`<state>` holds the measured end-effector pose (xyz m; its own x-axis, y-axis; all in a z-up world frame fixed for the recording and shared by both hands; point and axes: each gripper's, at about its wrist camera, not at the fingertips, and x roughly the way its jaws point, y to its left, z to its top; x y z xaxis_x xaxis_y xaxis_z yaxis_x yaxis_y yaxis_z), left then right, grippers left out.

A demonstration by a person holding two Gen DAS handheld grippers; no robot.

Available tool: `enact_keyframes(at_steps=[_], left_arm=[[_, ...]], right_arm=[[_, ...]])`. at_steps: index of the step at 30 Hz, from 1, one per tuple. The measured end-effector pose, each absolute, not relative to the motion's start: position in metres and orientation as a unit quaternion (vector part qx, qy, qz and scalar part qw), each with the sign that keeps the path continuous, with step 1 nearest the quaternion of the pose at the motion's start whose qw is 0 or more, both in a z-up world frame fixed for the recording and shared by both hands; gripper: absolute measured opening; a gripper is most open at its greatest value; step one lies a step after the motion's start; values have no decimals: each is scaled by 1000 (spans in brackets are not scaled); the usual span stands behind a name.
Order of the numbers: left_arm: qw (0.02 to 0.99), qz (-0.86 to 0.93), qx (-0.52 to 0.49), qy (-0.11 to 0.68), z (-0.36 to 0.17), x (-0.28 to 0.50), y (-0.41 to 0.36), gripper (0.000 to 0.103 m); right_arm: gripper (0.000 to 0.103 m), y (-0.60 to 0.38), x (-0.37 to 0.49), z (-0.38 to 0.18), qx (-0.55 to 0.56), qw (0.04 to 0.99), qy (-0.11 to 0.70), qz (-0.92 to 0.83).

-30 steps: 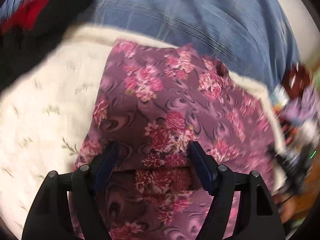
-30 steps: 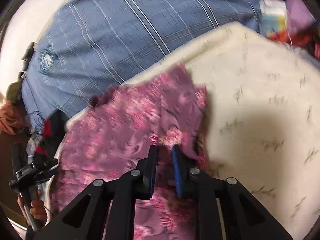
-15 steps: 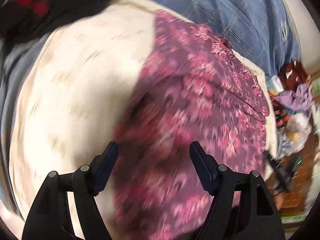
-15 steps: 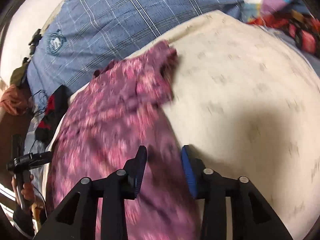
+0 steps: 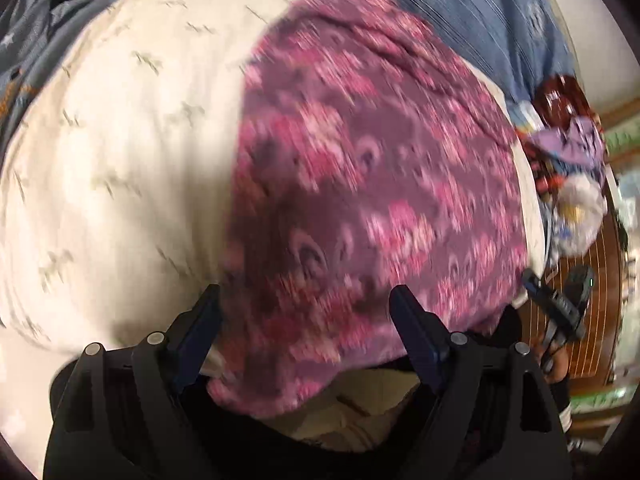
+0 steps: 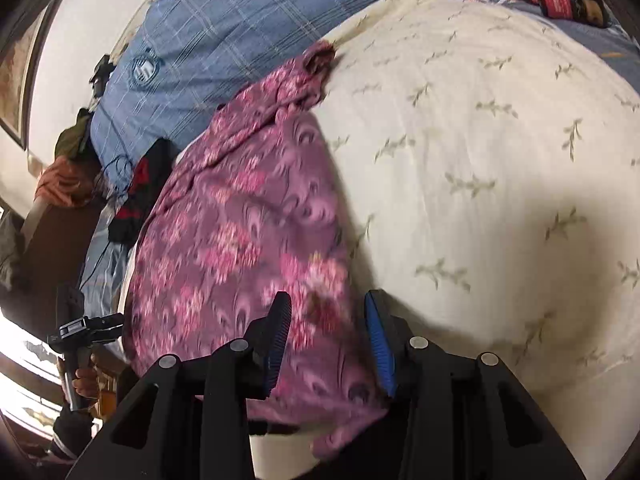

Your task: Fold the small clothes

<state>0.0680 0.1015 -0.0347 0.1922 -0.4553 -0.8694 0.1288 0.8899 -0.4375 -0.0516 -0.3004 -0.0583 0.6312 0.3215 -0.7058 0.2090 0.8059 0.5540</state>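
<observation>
Garment: a purple floral garment is lying spread on a cream leaf-print pillow; the print is reading blurred in both views.
Garment edges: in the left wrist view its left edge is running down the middle of the pillow, and its near hem is hanging over the pillow's near edge. In the right wrist view the garment is covering the pillow's left part, with a bunched, wrinkled end at the far corner.
Left gripper: the left gripper is hovering over the near hem with its jaws opening wide; the cloth is showing between the 2 fingers, and neither pad is pressing on it.
Right gripper: the right gripper is sitting over the garment's right edge with its jaws opening; cloth is lying between the 2 blue pads, unpinched as far as the blur allows.
Open room: the cream pillow is lying bare to the right of the garment.
Surroundings: a blue plaid cloth is bordering the pillow's far side, and a pile of mixed items is crowding the right rim.
</observation>
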Motion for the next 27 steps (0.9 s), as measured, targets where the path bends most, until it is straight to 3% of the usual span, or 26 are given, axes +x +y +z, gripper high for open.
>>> enact_keyframes(at_steps=[14, 15, 17, 18, 19, 22, 27], left_arm=[[732, -213, -137, 633, -54, 36, 100, 83], [731, -208, -132, 636, -57, 35, 99, 78], [727, -204, -131, 642, -62, 35, 100, 55], [722, -203, -136, 648, -66, 35, 101, 31], [717, -201, -143, 653, -69, 36, 104, 19], [714, -207, -167, 648, -70, 33, 113, 7], [712, -260, -229, 610, -49, 26, 123, 6]], right_arm=[[41, -251, -58, -82, 182, 800, 562, 105], [37, -248, -57, -88, 171, 794, 574, 107], [18, -242, -56, -97, 150, 787, 589, 107], [5, -239, -55, -102, 138, 784, 595, 107], [4, -237, -55, -103, 132, 786, 595, 108], [4, -237, -62, -94, 151, 795, 573, 132], [4, -245, -80, -63, 217, 812, 514, 174]])
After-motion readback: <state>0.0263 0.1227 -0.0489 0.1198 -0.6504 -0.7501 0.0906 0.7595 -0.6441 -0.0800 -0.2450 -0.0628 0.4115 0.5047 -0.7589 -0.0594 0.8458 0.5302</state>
